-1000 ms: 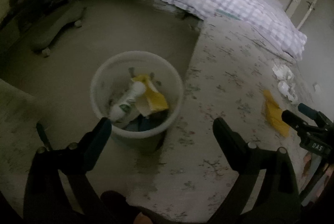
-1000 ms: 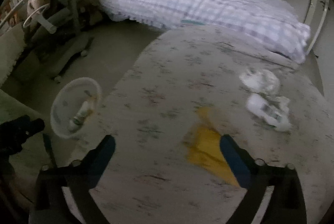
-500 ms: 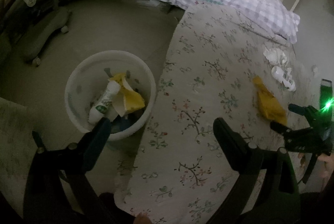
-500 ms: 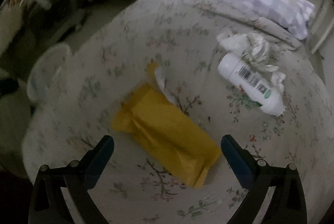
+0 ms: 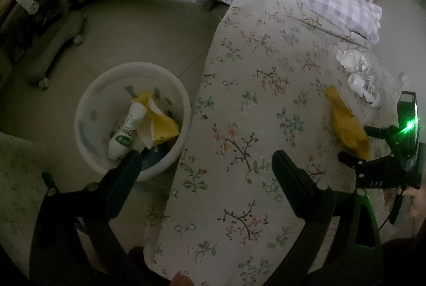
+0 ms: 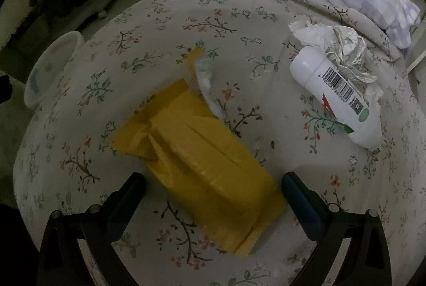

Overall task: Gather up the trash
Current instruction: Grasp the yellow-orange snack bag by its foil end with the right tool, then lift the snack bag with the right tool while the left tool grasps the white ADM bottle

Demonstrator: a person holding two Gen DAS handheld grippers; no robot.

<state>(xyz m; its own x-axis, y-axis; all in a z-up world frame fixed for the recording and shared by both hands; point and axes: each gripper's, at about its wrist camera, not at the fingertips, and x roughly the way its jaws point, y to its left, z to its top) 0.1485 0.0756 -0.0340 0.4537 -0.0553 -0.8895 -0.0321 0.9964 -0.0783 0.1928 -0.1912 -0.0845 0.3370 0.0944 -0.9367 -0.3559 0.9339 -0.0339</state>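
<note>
Trash lies in two places in the left wrist view. At centre left we see a white bin (image 5: 133, 115) on the floor, already holding a white tube (image 5: 127, 130) and yellow scraps. The left gripper (image 5: 205, 166) hangs with its jaws spread wide and nothing between them, one finger over the bin's near rim, the other over the floral cloth (image 5: 253, 126). At the right edge the right gripper (image 5: 358, 144) straddles the near end of a yellow wrapper (image 5: 346, 123); a white bottle (image 5: 363, 89) and crumpled paper (image 5: 351, 59) lie further up the frame.

In the right wrist view the yellow wrapper (image 6: 197, 155) fills the centre, its lower end lying between the right gripper's (image 6: 213, 184) parted fingers, which look clear of it, though we cannot be sure in this dim light. The white bottle (image 6: 335, 97) lies at upper right, touching the crumpled paper (image 6: 338, 46) above it. The bin (image 6: 50, 70) shows at the left edge, beyond the cloth (image 6: 159, 33).
</note>
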